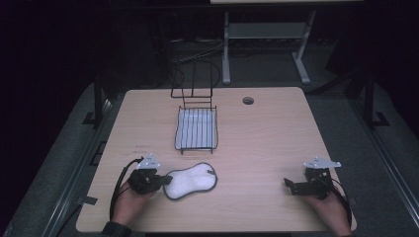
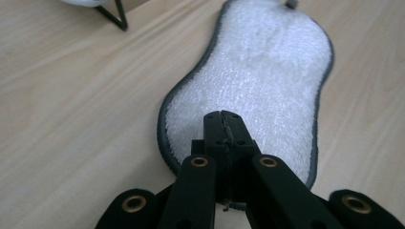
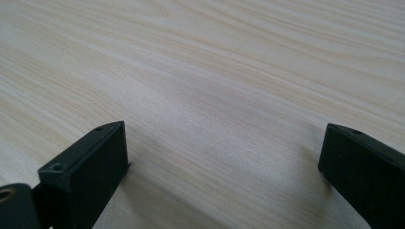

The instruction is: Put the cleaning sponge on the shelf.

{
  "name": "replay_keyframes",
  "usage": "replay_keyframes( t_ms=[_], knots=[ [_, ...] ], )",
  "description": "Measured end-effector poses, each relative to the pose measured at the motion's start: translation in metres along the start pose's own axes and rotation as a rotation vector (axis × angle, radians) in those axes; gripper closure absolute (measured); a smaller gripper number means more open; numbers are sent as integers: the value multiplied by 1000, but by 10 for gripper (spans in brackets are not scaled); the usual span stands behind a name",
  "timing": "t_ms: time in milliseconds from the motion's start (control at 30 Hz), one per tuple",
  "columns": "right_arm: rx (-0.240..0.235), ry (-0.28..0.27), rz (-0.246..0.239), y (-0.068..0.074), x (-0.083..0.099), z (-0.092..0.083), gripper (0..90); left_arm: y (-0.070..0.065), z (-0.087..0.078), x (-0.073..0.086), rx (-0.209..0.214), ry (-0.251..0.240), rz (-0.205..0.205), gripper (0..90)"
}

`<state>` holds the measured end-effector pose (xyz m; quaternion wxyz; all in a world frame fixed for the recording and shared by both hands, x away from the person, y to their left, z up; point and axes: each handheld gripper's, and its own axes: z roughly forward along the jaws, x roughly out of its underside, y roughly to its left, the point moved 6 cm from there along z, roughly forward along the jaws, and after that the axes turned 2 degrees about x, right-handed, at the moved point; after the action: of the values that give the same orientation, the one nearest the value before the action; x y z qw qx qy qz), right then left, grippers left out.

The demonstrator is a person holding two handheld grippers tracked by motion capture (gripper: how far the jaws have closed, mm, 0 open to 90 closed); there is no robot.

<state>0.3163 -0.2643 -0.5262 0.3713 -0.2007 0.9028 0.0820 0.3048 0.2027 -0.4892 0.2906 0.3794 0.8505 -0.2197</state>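
2 grippers are working over a light wooden table (image 1: pixel 257 128), and the landmark here is the black wire rack (image 1: pixel 196 129) that is standing in the middle of the far half of the table. The white fluffy pad (image 1: pixel 191 180) with a dark grey border is lying flat on the table just in front of the rack, on the person's side, close to it but not touching it.

The left gripper (image 1: pixel 165 179) is sitting in front of the rack and a little to its left, at the left end of the pad. In the left gripper view its jaws are pressed together over the near end of the pad (image 2: pixel 258 90); a bit of the grey border is showing under them, but I cannot tell whether they are really pinching the cloth or only resting on it.

The right gripper (image 1: pixel 288 185) is staying well apart from the rack, far to its right and nearer to the person. Its jaws are standing wide apart, with bare wood between them, and they are grasping nothing.
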Motion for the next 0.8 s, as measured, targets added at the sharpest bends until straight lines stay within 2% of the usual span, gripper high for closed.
replay_keyframes(
  t_ms=[167, 367, 500, 567, 800],
  knots=[
    [0, 0, 0, 0, 0, 0, 24, -9, -6, 9, 10, -4, -8, 900],
    [0, 0, 0, 0, 0, 0, 24, -18, -16, 22, 16, -19, -39, 900],
    [1, 2, 6, 0, 0, 0, 24, -18, -20, 18, 27, -54, -56, 899],
    [1, 2, 6, 0, 0, 0, 24, -18, -22, 10, 30, -91, -64, 887],
    [2, 1, 6, 0, 0, 0, 24, -15, -12, -6, 20, -92, -64, 607]
  ],
)
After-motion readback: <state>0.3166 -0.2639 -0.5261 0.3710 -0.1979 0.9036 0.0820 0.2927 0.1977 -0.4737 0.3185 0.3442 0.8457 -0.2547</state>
